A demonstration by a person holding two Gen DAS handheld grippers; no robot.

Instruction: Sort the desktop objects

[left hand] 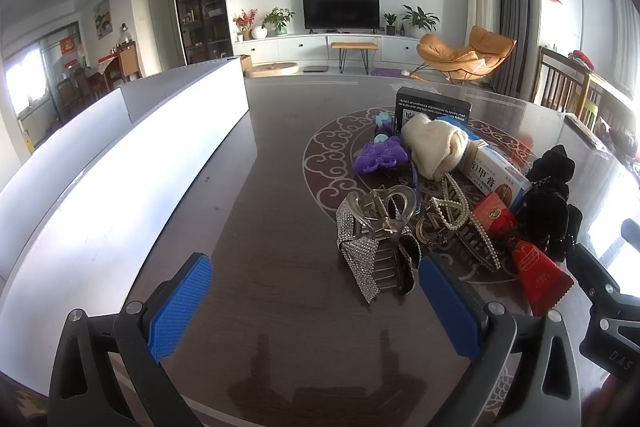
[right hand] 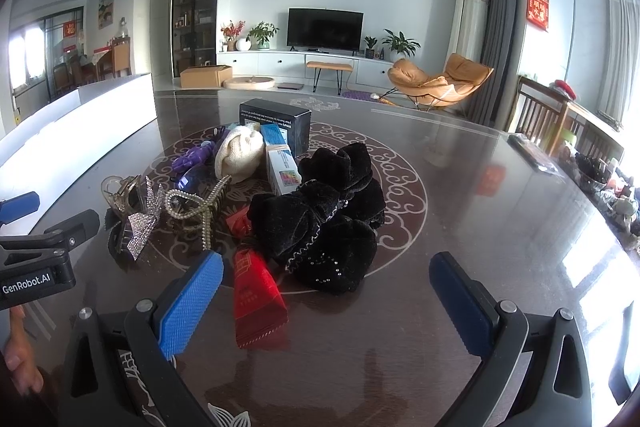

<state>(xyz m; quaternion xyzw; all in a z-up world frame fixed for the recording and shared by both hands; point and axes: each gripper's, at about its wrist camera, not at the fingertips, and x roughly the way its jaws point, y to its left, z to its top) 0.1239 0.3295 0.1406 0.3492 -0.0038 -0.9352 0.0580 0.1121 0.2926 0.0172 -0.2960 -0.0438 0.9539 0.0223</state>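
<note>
A heap of small items lies on the dark patterned table (left hand: 280, 187). It holds a rhinestone bow clip (left hand: 360, 259), a clear heart claw clip (left hand: 386, 207), a pearl claw clip (left hand: 460, 223), a purple clip (left hand: 380, 155), a cream knitted piece (left hand: 436, 147), a white-and-blue box (left hand: 496, 175), a black box (left hand: 434, 107), red packets (left hand: 540, 275) and black velvet scrunchies (left hand: 548, 203). My left gripper (left hand: 316, 303) is open just short of the bow clip, nothing between its fingers. My right gripper (right hand: 326, 303) is open; a red packet (right hand: 258, 299) lies by its left finger, and the scrunchies (right hand: 328, 223) are just ahead.
A long white open box (left hand: 120, 147) runs along the table's left side, also seen as the white box (right hand: 80, 123). The right gripper's body (left hand: 608, 291) shows at the left view's right edge. A hand (right hand: 20, 359) holds the left gripper. Wooden chairs (right hand: 544, 115) stand beyond the right edge.
</note>
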